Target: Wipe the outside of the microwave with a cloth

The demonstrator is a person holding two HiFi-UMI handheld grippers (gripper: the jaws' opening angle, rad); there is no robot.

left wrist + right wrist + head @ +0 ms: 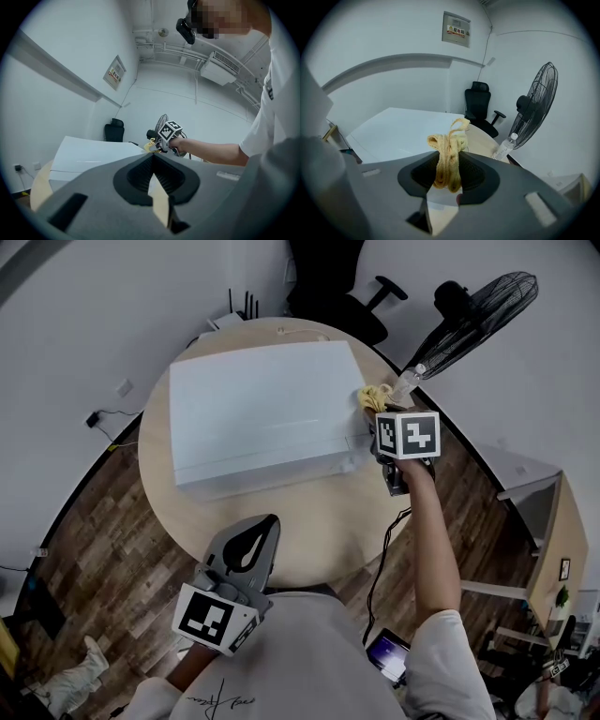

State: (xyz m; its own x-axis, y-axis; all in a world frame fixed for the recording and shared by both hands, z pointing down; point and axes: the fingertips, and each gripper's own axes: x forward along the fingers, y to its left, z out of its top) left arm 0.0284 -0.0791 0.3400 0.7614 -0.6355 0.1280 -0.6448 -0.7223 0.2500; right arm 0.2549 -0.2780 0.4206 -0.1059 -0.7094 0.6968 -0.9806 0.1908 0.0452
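Yellow cloth (448, 140) is pinched in right claw (447, 164) at microwave (262, 413) corner; left claw (153, 160) closed, empty.

Even, soft indoor light with faint shadows; both gripper views bend strongly (dark vignette at corners), near parts blurred

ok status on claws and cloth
Right claw shut on cloth, at microwave right edge. Left claw shut, empty, away from it. Nothing blocking.
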